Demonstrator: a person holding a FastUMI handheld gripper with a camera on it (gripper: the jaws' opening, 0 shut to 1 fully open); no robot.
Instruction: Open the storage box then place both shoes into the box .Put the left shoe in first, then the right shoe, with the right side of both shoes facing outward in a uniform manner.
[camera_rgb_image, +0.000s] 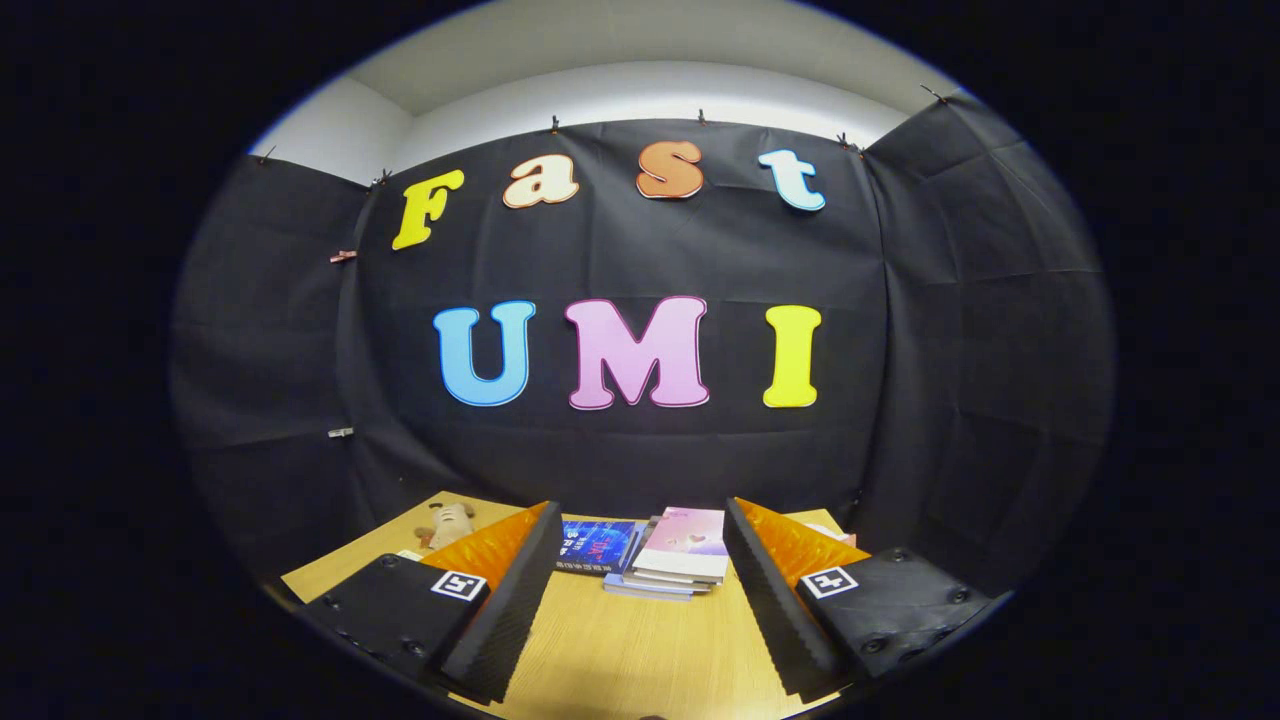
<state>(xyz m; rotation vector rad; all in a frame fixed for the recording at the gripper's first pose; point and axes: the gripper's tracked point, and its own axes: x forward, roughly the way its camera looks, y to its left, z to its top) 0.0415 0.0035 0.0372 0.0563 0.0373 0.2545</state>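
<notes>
The gripper (640, 600) is held level above a wooden table (620, 660), its two fingers spread wide with nothing between them and touching nothing. Just ahead of the fingertips lies a small stack of books (672, 560), with a dark blue book (597, 546) beside it. Further off, beyond one finger, sits a small plush toy (450, 522). The storage box and shoes cannot be placed from here, so the task's progress cannot be judged.
</notes>
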